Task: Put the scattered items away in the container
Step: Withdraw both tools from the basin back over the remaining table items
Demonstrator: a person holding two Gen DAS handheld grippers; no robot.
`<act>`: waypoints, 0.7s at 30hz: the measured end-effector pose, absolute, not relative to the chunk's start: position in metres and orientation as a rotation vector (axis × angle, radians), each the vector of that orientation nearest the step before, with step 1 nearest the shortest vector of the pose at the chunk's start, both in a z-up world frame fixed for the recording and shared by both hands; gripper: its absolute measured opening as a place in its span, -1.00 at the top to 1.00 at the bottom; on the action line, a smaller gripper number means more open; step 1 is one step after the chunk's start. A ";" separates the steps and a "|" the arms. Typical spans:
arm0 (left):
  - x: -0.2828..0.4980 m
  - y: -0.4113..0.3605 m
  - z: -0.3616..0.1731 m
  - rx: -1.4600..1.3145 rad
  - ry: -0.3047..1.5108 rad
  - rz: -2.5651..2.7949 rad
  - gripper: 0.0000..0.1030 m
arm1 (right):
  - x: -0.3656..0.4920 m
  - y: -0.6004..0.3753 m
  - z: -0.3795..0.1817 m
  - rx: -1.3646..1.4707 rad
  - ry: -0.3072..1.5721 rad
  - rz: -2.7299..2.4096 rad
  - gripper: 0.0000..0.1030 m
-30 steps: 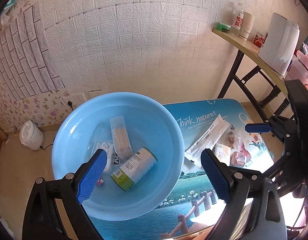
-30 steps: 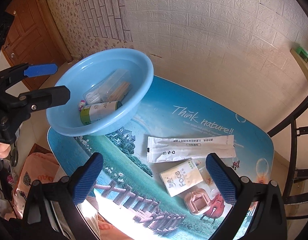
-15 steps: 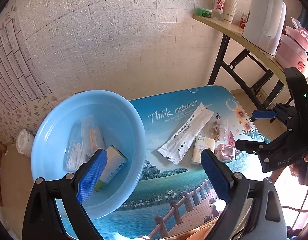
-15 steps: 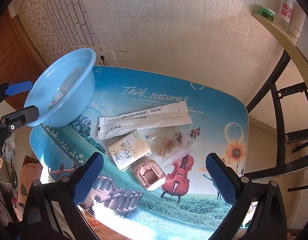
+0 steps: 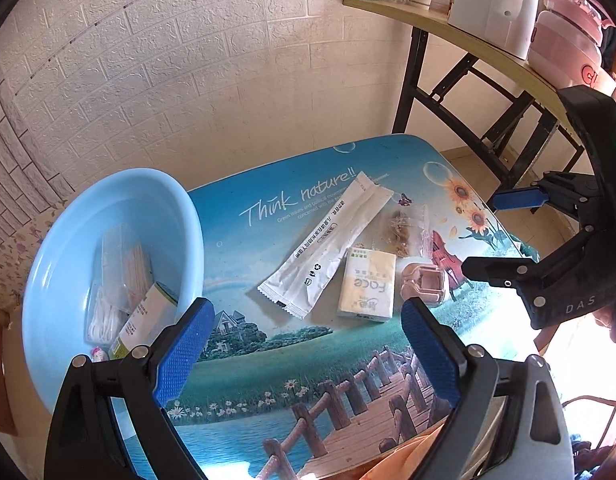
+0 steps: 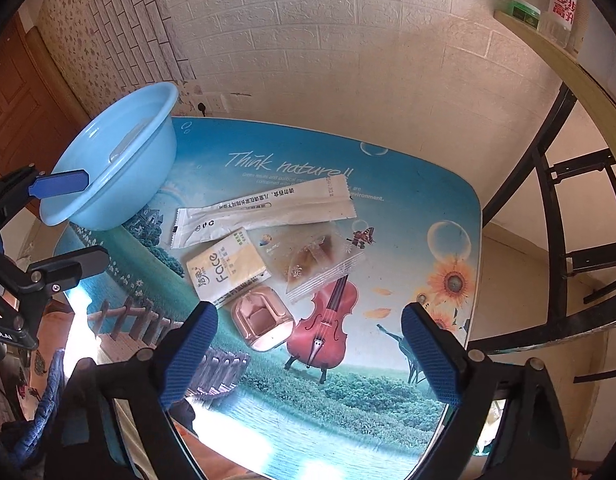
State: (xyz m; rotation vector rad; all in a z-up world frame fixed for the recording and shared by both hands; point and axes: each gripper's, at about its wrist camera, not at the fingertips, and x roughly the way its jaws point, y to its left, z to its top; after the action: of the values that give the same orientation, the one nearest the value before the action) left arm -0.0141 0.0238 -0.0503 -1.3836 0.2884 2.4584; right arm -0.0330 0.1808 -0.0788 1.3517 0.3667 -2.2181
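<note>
- While both tools hover above the table point(image 6: 408, 208), left gripper point(image 5: 304, 344) and right gripper point(image 6: 308, 344) stand wide apart, holding nothing.
- Blue basin point(image 5: 60, 280) at table's left end holds a can point(image 5: 144, 320) and small packets.
- White sachet point(image 6: 264, 210), tissue pack point(image 6: 226, 266), clear snack bag point(image 6: 316, 258) and pink case point(image 6: 262, 318) lie clustered mid-table, outside the basin.

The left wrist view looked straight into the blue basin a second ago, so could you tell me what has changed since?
Both grippers, left and right, swung from the blue basin toward the loose items: white sachet, tissue pack and pink case. Both remain open and empty; nothing was grasped or released, and the items kept their places.
</note>
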 end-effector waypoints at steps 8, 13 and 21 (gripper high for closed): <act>-0.021 0.037 -0.074 -1.437 0.291 2.415 -0.70 | -0.026 0.181 -0.089 1.335 0.423 -2.122 -0.82; -0.021 0.040 -0.083 -1.460 0.295 2.384 -0.55 | -0.022 0.178 -0.092 1.311 0.479 -2.068 -0.79; -0.020 0.040 -0.089 -1.469 0.298 2.371 -0.55 | -0.022 0.162 -0.101 1.287 0.536 -1.992 -0.78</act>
State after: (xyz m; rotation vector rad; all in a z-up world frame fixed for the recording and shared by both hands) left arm -0.0196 0.0400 -0.0892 -1.4686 0.2979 2.3706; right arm -0.0218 0.1624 -0.1006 1.2868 0.5363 -1.9916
